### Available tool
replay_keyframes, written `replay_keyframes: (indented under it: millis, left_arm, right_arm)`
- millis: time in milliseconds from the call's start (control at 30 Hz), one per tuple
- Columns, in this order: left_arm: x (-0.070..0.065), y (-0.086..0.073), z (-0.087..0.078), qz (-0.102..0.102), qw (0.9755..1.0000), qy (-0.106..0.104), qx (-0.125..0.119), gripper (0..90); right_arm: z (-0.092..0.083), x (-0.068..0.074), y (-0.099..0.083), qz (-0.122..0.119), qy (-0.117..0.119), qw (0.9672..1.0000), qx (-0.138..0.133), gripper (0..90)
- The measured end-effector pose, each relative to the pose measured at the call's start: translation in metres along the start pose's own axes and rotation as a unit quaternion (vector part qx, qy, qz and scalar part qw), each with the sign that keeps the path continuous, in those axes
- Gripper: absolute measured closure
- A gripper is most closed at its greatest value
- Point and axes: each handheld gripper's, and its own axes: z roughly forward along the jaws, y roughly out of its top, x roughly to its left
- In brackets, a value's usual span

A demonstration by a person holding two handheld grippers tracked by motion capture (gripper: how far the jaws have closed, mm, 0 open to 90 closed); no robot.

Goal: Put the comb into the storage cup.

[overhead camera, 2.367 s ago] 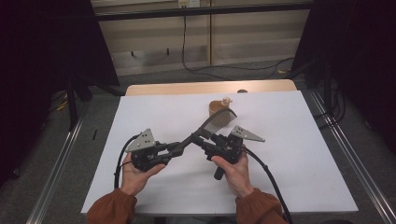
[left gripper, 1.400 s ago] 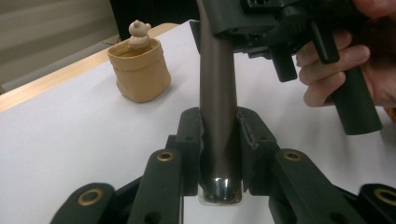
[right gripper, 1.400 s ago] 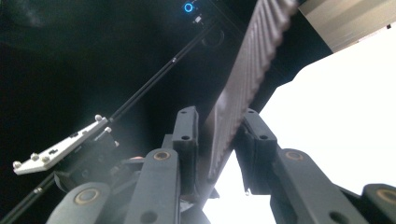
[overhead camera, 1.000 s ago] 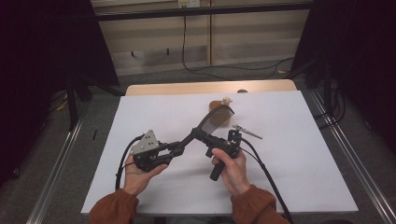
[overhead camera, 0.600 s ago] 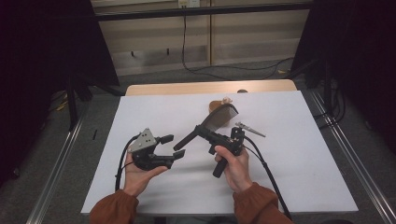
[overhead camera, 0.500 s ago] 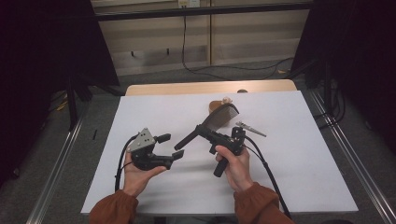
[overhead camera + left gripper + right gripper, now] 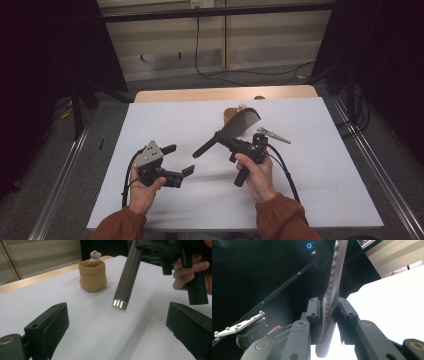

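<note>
A dark comb [image 7: 243, 121] with a long round handle [image 7: 205, 148] is held above the white table [image 7: 320, 165]. My right gripper [image 7: 229, 141] is shut on it where handle meets teeth; in the right gripper view both pads press the comb [image 7: 335, 282] inside my right gripper [image 7: 329, 315]. My left gripper [image 7: 180, 159] is open; its jaws have just been opening. The handle's end [image 7: 120, 304] hangs free just ahead of my left gripper [image 7: 117, 323], touching neither jaw.
A small tan pouch [image 7: 230, 114] with a pale figure on top [image 7: 95, 256] stands at the table's far middle, behind the comb. The person's right hand [image 7: 190, 270] grips its tool close by. A wooden edge [image 7: 225, 93] and dark frames bound the table.
The left gripper, earlier shut on the comb's handle end, has opened and drawn slightly back toward the left. The right gripper keeps the comb, tilted a little more upright.
</note>
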Motion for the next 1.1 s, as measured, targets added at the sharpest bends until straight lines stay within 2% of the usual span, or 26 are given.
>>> replay_keyframes:
  millis: [133,200,300,367,467,600,667,733,800,933,1000,1100]
  left_arm:
    - [0.001,-0.005,-0.005,0.003,0.9997,0.021,-0.012,4.7]
    - [0.001,-0.008,-0.008,0.002,0.9996,0.018,-0.020,6.5]
    - [0.000,-0.012,-0.012,0.009,0.9990,0.037,-0.024,6.2]
    - [0.000,-0.016,-0.014,0.017,0.9985,0.042,-0.031,5.8]
    - [0.001,-0.019,-0.017,0.007,0.9984,0.045,-0.032,4.7]
    - [0.004,-0.024,-0.022,-0.002,0.9956,0.079,-0.051,4.5]
    - [0.007,-0.027,-0.025,-0.018,0.9936,0.095,-0.059,4.5]
    - [0.009,-0.031,-0.027,-0.026,0.9929,0.097,-0.064,4.8]
    - [0.010,-0.034,-0.029,-0.034,0.9912,0.107,-0.070,4.9]
    - [0.011,-0.039,-0.034,-0.031,0.9894,0.116,-0.082,4.3]
    - [0.009,-0.041,-0.037,-0.021,0.9883,0.123,-0.088,3.0]
    - [0.005,-0.041,-0.039,-0.023,0.9869,0.124,-0.101,2.4]
  right_arm:
    - [-0.001,-0.001,0.004,-0.008,-0.004,1.0000,-0.003,73.3]
    - [-0.002,0.000,0.006,-0.016,-0.008,0.9998,-0.002,73.3]
    - [-0.002,0.001,0.008,-0.037,-0.015,0.9992,0.005,73.2]
    - [-0.001,0.002,0.010,-0.052,-0.021,0.9984,0.008,73.3]
    - [-0.001,0.002,0.012,-0.059,-0.024,0.9979,0.008,73.3]
    - [-0.002,0.002,0.016,-0.085,-0.037,0.9957,0.011,73.3]
    - [-0.003,0.002,0.017,-0.093,-0.040,0.9948,0.014,73.3]
    - [-0.003,0.002,0.019,-0.104,-0.046,0.9935,0.011,73.3]
    - [-0.003,0.001,0.021,-0.106,-0.048,0.9932,0.009,73.3]
    - [-0.004,0.001,0.025,-0.122,-0.056,0.9908,0.013,73.3]
    - [-0.004,0.001,0.027,-0.129,-0.058,0.9899,0.015,73.3]
    - [-0.005,0.000,0.030,-0.136,-0.063,0.9886,0.016,73.3]
